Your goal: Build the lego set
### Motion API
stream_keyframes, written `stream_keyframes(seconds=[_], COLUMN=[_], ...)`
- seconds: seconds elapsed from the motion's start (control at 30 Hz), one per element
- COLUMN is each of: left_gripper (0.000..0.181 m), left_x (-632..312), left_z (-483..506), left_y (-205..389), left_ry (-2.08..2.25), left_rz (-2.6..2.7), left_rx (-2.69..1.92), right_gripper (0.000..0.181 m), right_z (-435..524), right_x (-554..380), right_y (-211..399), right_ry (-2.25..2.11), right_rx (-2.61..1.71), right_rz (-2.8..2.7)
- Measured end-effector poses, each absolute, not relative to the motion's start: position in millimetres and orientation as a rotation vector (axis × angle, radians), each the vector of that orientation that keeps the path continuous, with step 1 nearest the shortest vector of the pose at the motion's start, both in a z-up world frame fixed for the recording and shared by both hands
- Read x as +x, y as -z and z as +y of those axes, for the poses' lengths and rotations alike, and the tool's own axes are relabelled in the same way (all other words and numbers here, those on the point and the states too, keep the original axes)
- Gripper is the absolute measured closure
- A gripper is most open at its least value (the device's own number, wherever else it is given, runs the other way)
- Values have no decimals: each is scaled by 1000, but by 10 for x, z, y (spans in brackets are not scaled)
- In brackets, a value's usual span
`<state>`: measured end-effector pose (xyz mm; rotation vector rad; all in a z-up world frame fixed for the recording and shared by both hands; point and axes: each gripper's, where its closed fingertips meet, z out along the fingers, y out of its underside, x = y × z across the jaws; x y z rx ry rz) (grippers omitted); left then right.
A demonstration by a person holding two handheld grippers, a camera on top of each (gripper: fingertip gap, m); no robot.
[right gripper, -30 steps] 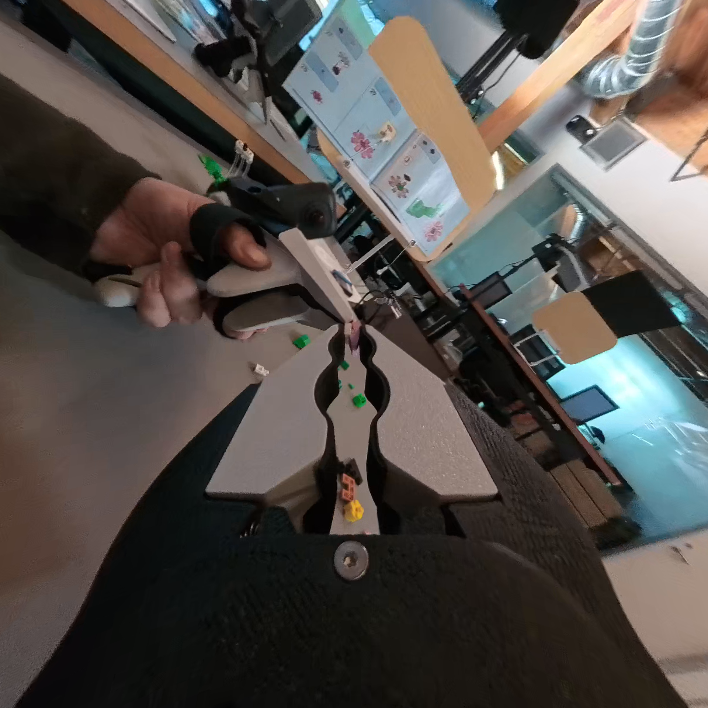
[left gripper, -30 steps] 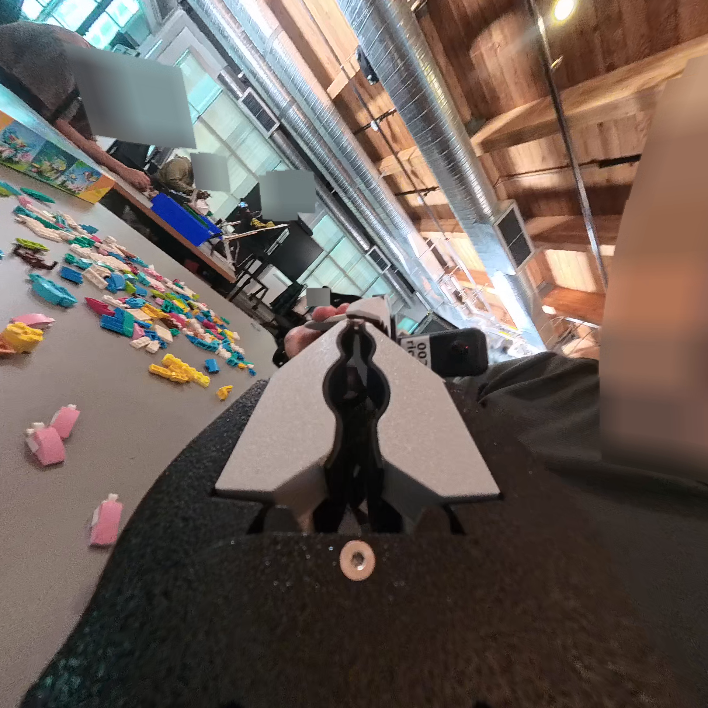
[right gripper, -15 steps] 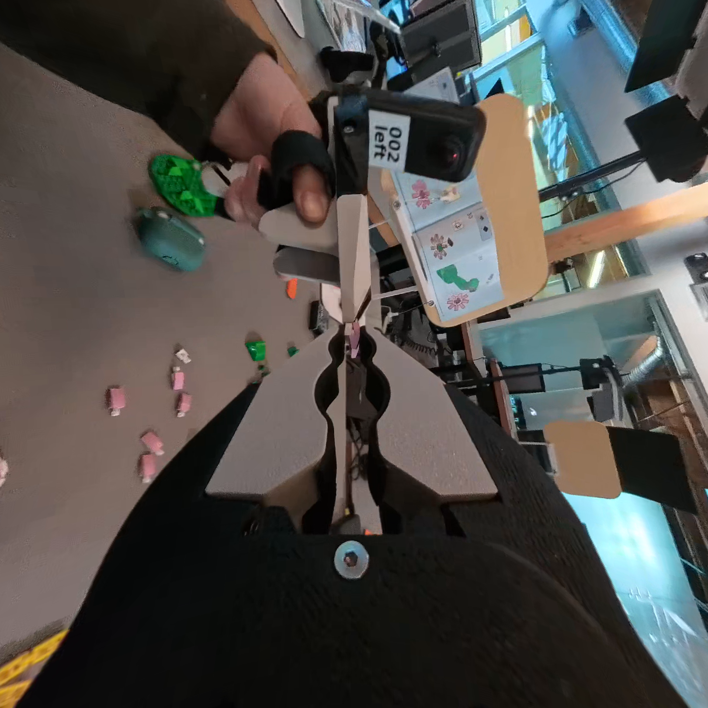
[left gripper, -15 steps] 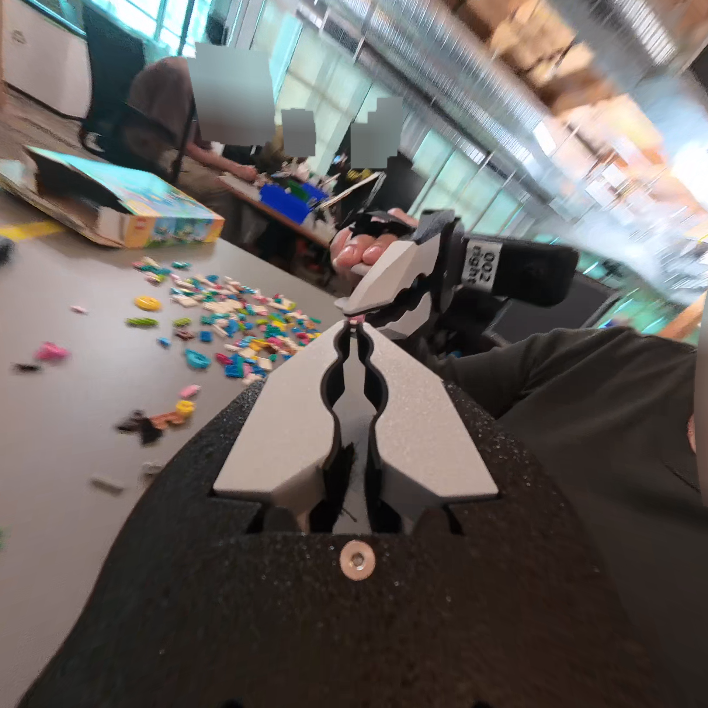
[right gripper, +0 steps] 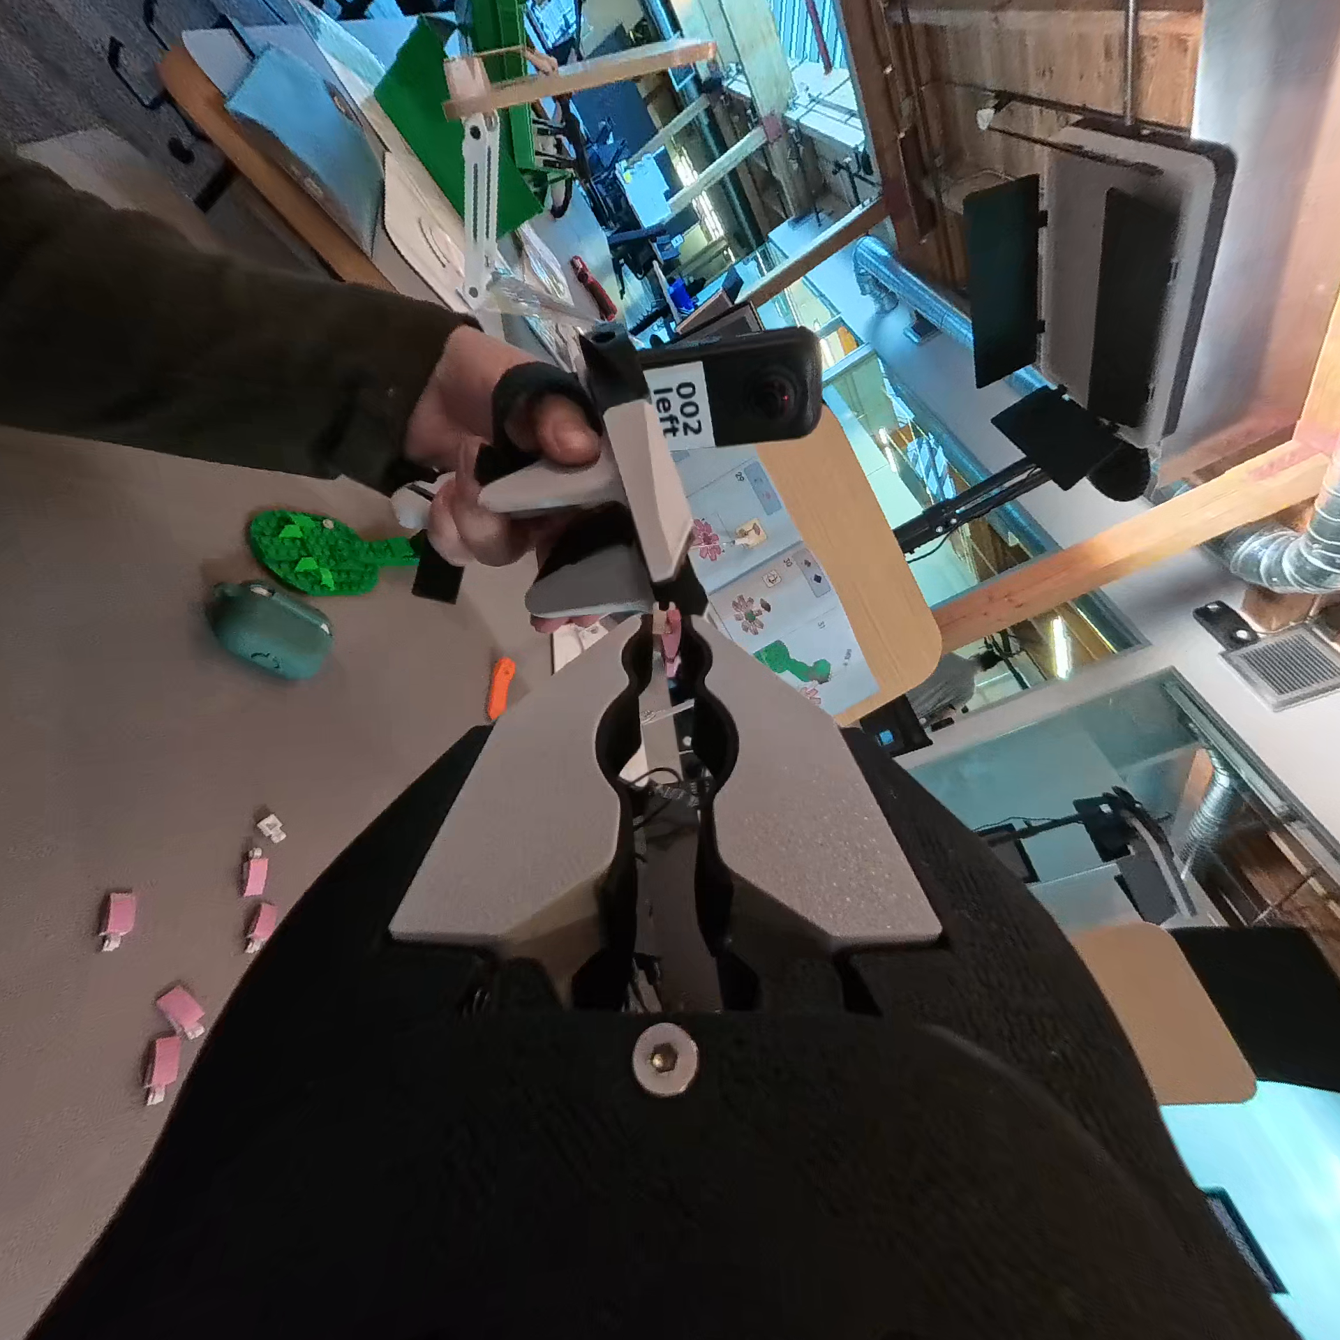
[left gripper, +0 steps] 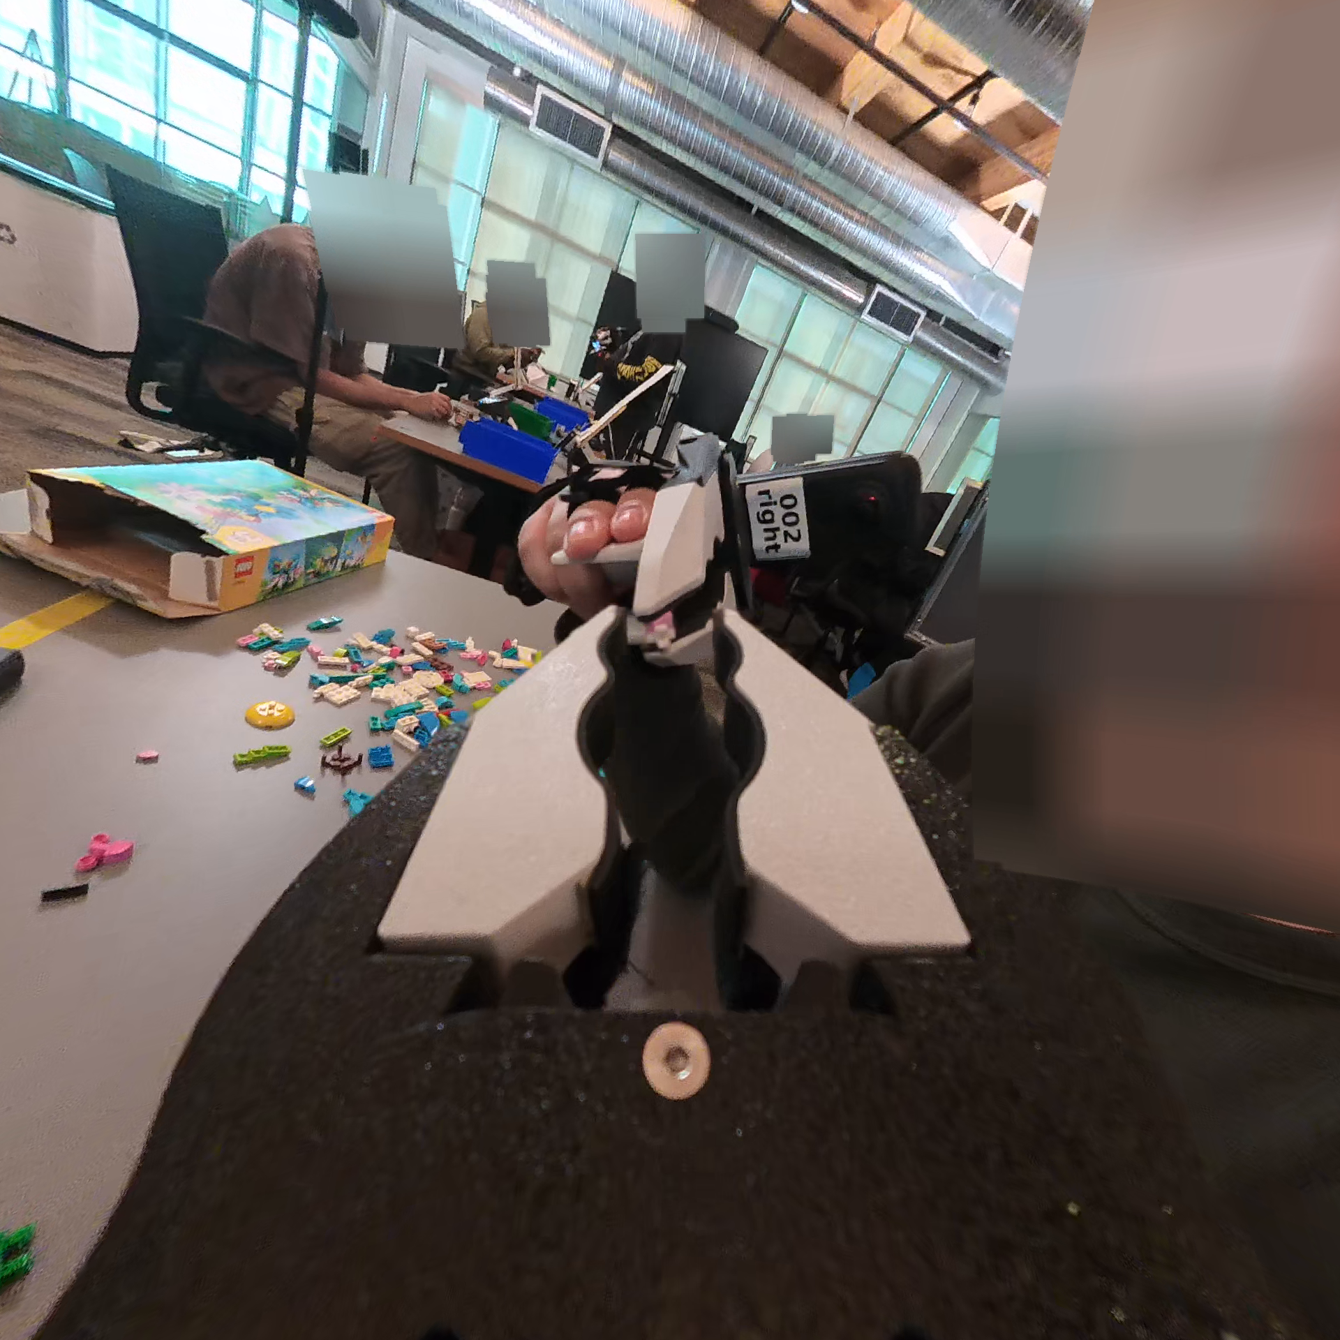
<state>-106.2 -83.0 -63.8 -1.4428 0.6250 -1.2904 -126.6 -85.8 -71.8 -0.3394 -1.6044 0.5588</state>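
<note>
My two grippers meet tip to tip above the grey table [left gripper: 181,906]. My right gripper [right gripper: 668,629] is shut on a small pink and white Lego piece [right gripper: 671,638], which pokes out of its tips. In the left wrist view that piece [left gripper: 656,632] sits in the tips of the right gripper [left gripper: 663,642], right between my left gripper's parted fingers. My left gripper [left gripper: 668,620] is open and empty, its jaws apart on either side of the piece. The left gripper [right gripper: 671,591] also shows in the right wrist view, just beyond the piece.
A pile of loose coloured bricks [left gripper: 406,681] and the opened set box [left gripper: 217,529] lie at the far left. A green leaf plate [right gripper: 319,551], a teal case [right gripper: 268,631], several pink petal pieces [right gripper: 181,1008] and the instruction booklet [right gripper: 768,616] are on the table. People sit at a table behind. Left and right tips are no more than a few centimetres apart. From either gripper's tips it is about 30 cm to the teal case [right gripper: 268,631].
My left gripper has opened and let go of the pink piece, which stays in the right gripper. Both grippers have turned, still tip to tip.
</note>
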Motion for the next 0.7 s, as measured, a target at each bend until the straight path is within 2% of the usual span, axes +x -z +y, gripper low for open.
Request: stream_keyframes(seconds=[0.1, 0.7], left_gripper=[171, 177], left_x=[-1035, -1145], left_z=[-808, -779], left_y=[689, 711], left_ry=[1278, 1315], left_rz=[639, 609], left_rx=[-1461, -1455], right_gripper=[175, 175], right_z=[-865, -814], right_x=[-1287, -1325], right_y=[730, 730], right_ry=[-581, -570], right_rx=[-329, -323], right_rz=[-1605, -1580])
